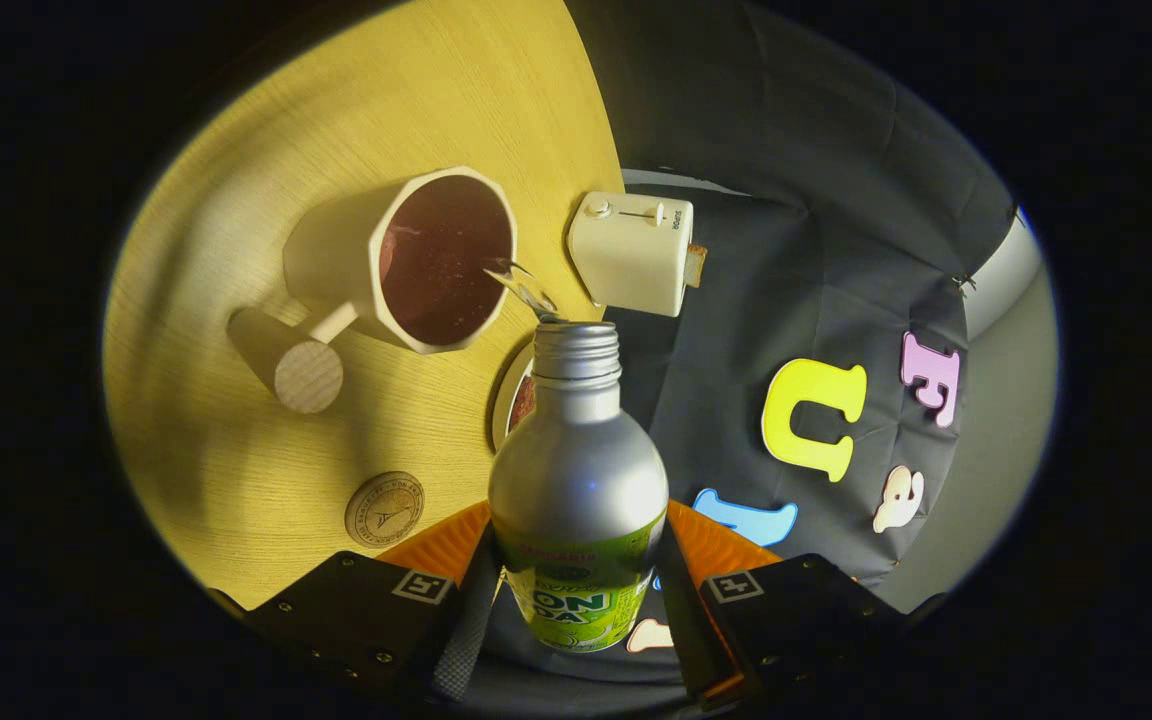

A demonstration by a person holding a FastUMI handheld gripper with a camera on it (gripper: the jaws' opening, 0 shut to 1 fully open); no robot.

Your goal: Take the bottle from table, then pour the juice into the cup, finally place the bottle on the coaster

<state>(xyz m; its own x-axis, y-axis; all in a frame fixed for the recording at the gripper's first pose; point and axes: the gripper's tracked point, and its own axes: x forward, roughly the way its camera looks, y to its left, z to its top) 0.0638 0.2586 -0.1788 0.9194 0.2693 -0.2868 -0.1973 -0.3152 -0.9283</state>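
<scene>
My gripper [576,590] is shut on a silver bottle [578,470] with a green label; both fingers press its lower body. The bottle is uncapped and tipped over, its threaded mouth [576,340] pointing toward a cream faceted cup [416,262] just beyond it on the wooden table [266,470]. A thin clear stream [521,285] runs from the mouth over the cup's rim. The cup holds dark liquid and has a wooden-ended handle [301,365]. A round wooden coaster [384,509] lies on the table near my left finger.
A cream toaster [636,252] with a slice of bread stands at the table's edge beside the cup. A small plate [514,398] sits partly hidden behind the bottle's neck. The black cloth wall hangs past the table edge.
</scene>
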